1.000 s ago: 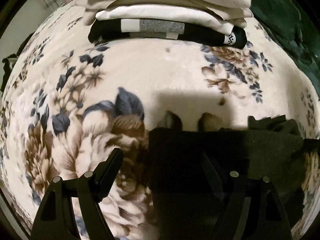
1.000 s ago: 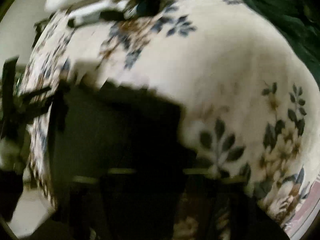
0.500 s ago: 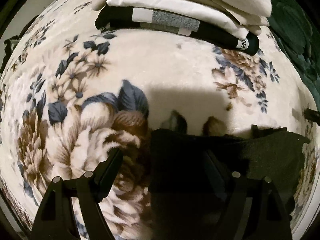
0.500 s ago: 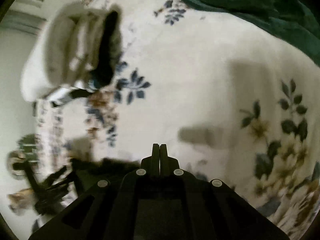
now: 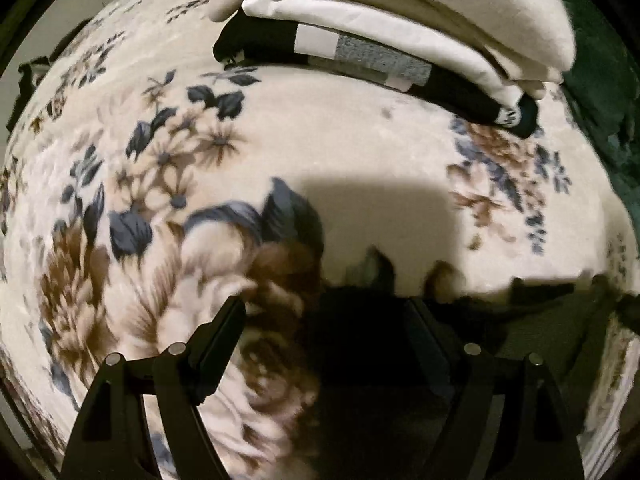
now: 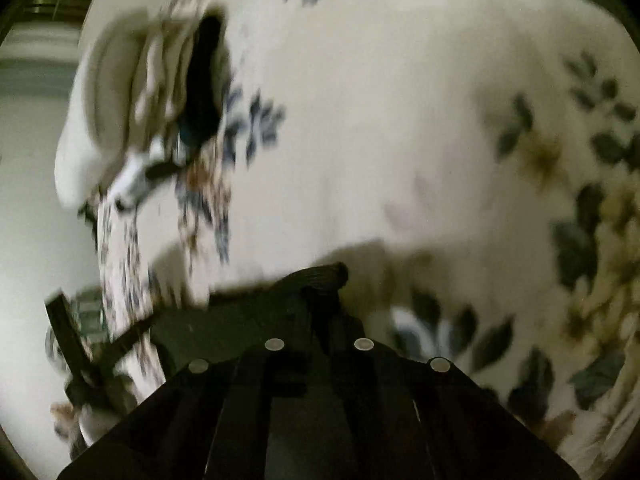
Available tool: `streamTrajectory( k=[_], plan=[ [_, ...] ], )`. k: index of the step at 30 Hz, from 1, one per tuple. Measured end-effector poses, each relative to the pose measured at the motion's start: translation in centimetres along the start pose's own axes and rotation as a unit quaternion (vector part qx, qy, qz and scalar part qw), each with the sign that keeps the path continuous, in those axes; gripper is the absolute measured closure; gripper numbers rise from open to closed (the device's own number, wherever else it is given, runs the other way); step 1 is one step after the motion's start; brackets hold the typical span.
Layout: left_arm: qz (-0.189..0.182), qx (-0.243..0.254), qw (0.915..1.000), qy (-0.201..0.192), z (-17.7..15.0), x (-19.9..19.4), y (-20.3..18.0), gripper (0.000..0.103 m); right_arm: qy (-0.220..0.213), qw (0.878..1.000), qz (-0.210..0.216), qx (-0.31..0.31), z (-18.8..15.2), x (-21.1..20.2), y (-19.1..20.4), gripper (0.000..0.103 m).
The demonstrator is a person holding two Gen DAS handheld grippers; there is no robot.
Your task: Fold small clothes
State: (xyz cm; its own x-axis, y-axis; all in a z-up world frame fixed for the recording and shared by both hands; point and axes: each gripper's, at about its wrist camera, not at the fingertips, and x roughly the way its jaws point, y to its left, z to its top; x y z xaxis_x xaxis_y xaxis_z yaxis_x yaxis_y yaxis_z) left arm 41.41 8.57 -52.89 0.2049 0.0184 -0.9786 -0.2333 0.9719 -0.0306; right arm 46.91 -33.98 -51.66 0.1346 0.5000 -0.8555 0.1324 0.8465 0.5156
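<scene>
A small dark garment [image 5: 532,332] lies on the floral blanket [image 5: 360,152], low and right in the left wrist view. My left gripper [image 5: 324,320] is open, its right finger over the garment's left part, its left finger over bare blanket. In the blurred right wrist view my right gripper [image 6: 324,300] is shut on a corner of the dark garment [image 6: 320,276] and holds it just above the blanket [image 6: 400,120]. The left gripper shows dimly at the lower left of that view [image 6: 88,356].
A stack of folded clothes [image 5: 400,28], cream and white over a black piece, sits at the far edge of the blanket; it shows in the right wrist view [image 6: 140,100] too. A dark green cover [image 5: 596,80] lies at the right.
My right gripper has swung round and now pinches the garment's corner. The left gripper has crept forward and left; the folded stack looks nearer.
</scene>
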Motion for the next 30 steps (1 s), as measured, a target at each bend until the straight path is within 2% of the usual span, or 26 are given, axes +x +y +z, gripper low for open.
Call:
streamTrajectory(
  k=[2,6,8,10,11,12,13,15,18,20,23,26,27,28,29,30],
  plan=[
    [0.003,-0.004,1.0000,0.007,0.7,0.8,0.2,0.022,-0.014,0.999,-0.028,0.023,0.7,0.3,-0.2,0.098],
    [-0.018,-0.044,0.9988,0.008,1.3,0.6,1.7,0.023,0.008,0.996,-0.080,0.029,1.3,2.4,-0.1,0.099],
    [-0.022,-0.062,0.9978,0.005,1.2,-0.1,2.8,0.023,0.018,0.996,-0.084,0.015,1.3,2.5,0.4,0.098],
    [-0.032,-0.074,0.9967,0.004,0.9,-0.4,3.8,0.023,0.041,0.997,-0.063,0.016,1.2,2.3,0.3,0.096],
    [-0.039,-0.077,0.9963,0.003,0.4,-1.0,4.1,0.023,0.056,0.997,-0.045,0.024,1.1,1.7,-0.1,0.091],
    [-0.042,-0.077,0.9962,0.001,-0.4,-1.4,4.3,0.023,0.066,0.997,-0.036,0.028,0.8,1.1,-0.6,0.081],
    [-0.048,-0.075,0.9960,0.000,-1.1,-1.8,4.5,0.023,0.071,0.997,-0.025,0.032,0.2,0.2,-1.1,0.065],
    [-0.066,-0.072,0.9952,-0.005,-2.9,-2.7,4.7,0.023,0.065,0.997,-0.010,0.043,-1.9,-2.7,-2.5,0.052],
    [-0.091,-0.076,0.9929,0.006,-6.8,-3.7,4.8,0.023,0.072,0.995,-0.010,0.071,-6.7,-5.9,-4.6,0.052],
    [-0.090,-0.088,0.9918,0.023,-10.1,-4.2,5.3,0.023,0.082,0.991,-0.003,0.107,-10.2,-6.9,-6.4,0.052],
    [-0.082,-0.105,0.9897,0.052,-14.2,-4.7,5.8,0.023,0.100,0.985,0.006,0.139,-14.9,-6.3,-7.9,0.052],
    [-0.073,-0.119,0.9870,0.079,-17.2,-4.8,5.9,0.023,0.101,0.984,0.004,0.146,-17.4,-4.5,-8.2,0.052],
    [-0.070,-0.120,0.9869,0.083,-17.5,-4.6,5.5,0.023,0.093,0.985,0.011,0.144,-18.0,-4.2,-8.1,0.055],
    [-0.067,-0.118,0.9872,0.084,-17.8,-4.8,5.4,0.023,0.075,0.987,0.014,0.139,-18.4,-4.3,-7.7,0.088],
    [-0.065,-0.115,0.9878,0.083,-17.9,-5.1,5.3,0.023,0.056,0.990,0.004,0.130,-18.8,-4.5,-7.1,0.094],
    [-0.061,-0.108,0.9891,0.080,-17.9,-5.5,5.1,0.023,0.042,0.992,-0.005,0.121,-19.1,-4.9,-6.4,0.094]
  ],
)
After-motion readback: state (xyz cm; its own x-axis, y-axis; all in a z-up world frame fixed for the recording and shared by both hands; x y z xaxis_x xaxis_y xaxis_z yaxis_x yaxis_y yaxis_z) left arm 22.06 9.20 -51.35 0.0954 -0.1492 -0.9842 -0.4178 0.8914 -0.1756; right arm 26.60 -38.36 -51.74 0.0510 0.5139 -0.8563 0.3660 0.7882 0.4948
